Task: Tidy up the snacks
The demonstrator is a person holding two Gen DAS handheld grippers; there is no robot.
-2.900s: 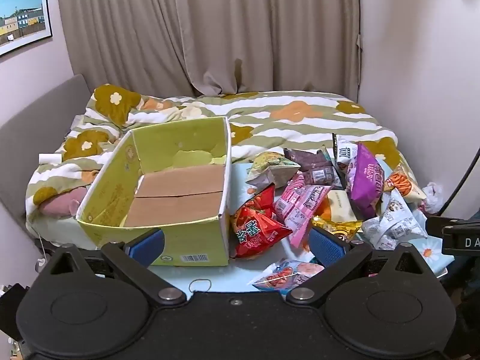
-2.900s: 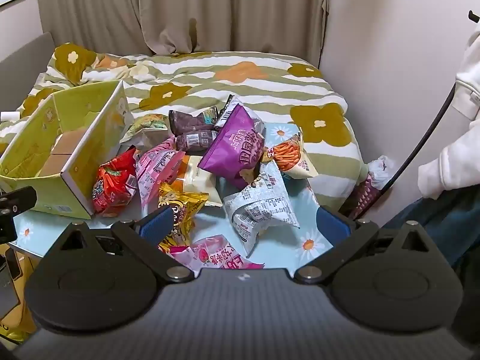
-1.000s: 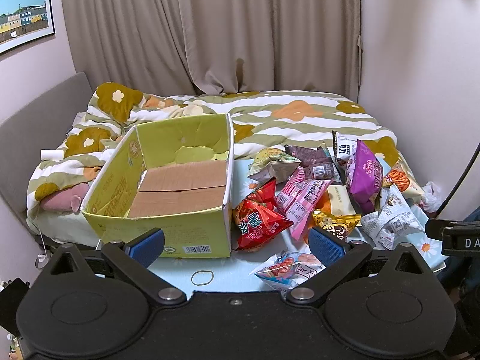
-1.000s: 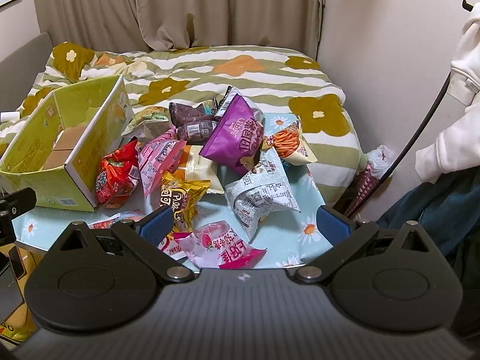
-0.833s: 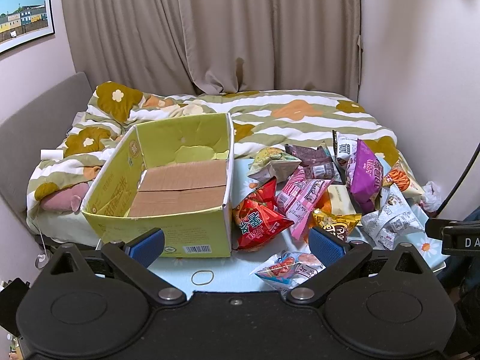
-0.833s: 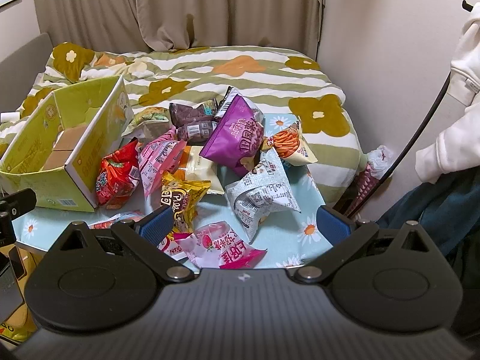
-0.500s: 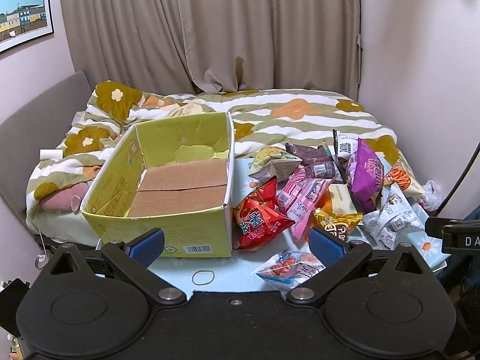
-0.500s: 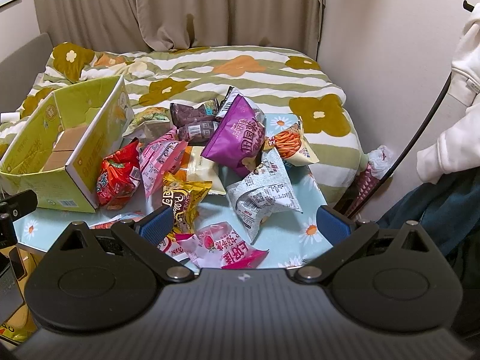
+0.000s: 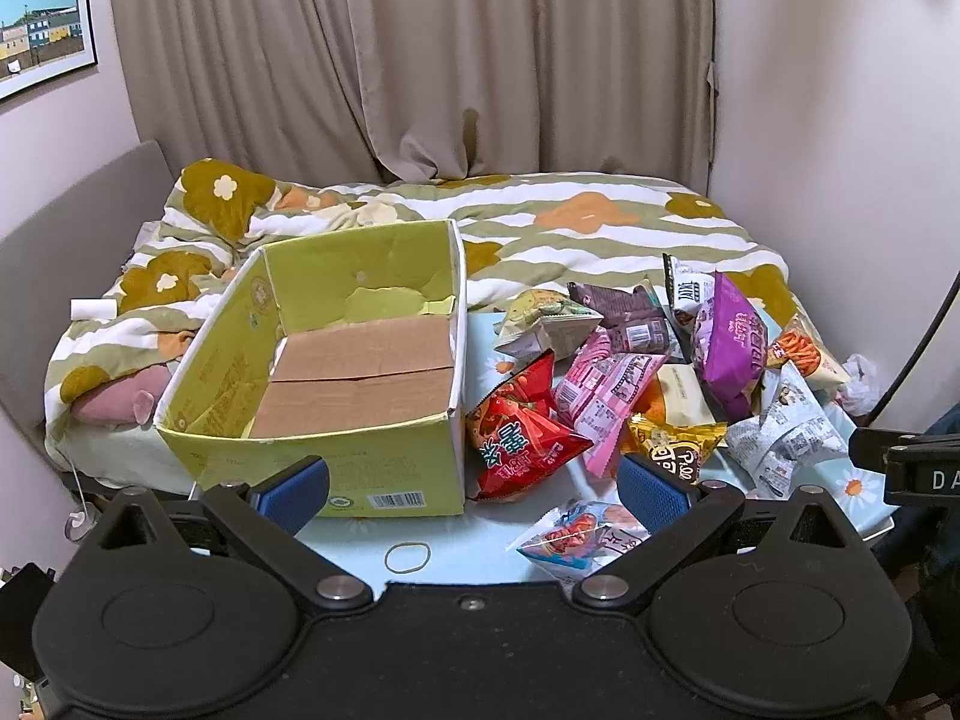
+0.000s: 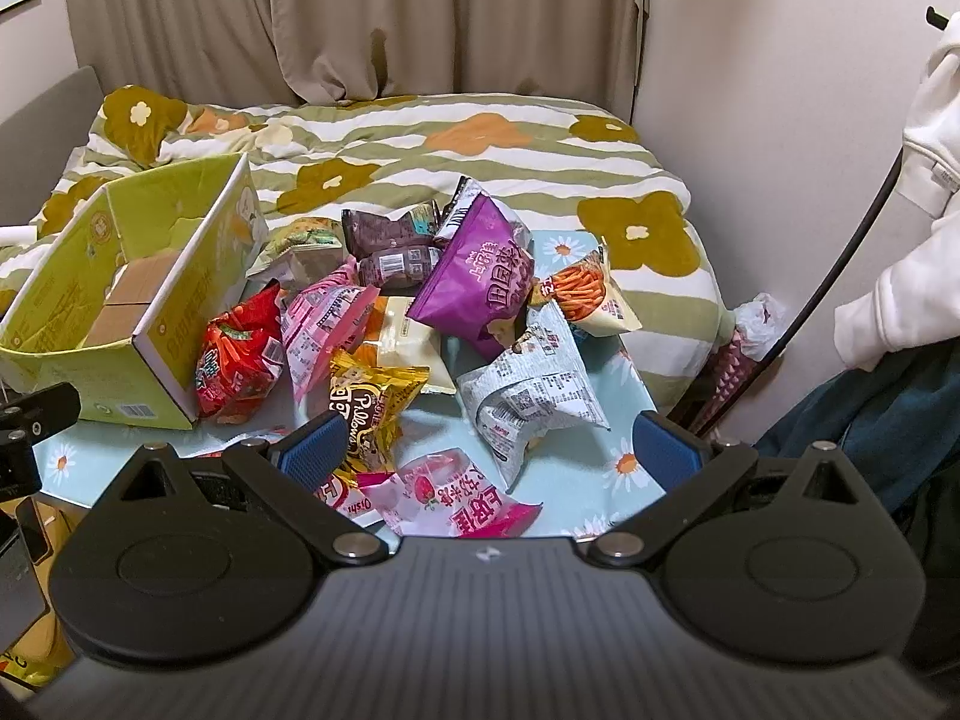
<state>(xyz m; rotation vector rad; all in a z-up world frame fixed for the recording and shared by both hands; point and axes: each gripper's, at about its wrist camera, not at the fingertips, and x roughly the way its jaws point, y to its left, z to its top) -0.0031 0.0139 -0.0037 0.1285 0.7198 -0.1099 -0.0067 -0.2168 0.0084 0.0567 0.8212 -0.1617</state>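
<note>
An open yellow-green cardboard box (image 9: 336,360) stands on the left of a light blue daisy-print table (image 9: 456,540); I see only its cardboard floor inside. To its right lies a pile of snack bags: a red bag (image 9: 516,438), a pink bag (image 9: 600,390), a purple bag (image 9: 729,342), a gold bag (image 10: 366,408) and a grey-white bag (image 10: 534,390). My left gripper (image 9: 471,489) is open and empty, held back from the table's near edge in front of the box. My right gripper (image 10: 486,447) is open and empty, over the near snacks.
A rubber band (image 9: 408,557) lies near the table's front edge. A bed with a striped floral duvet (image 9: 540,216) lies behind the table. A wall is at the right, with a cable (image 10: 840,264) and the person's white sleeve (image 10: 924,192).
Both grippers have drifted slightly, so the views shifted a little. Nothing on the table has moved; both grippers stay open and empty.
</note>
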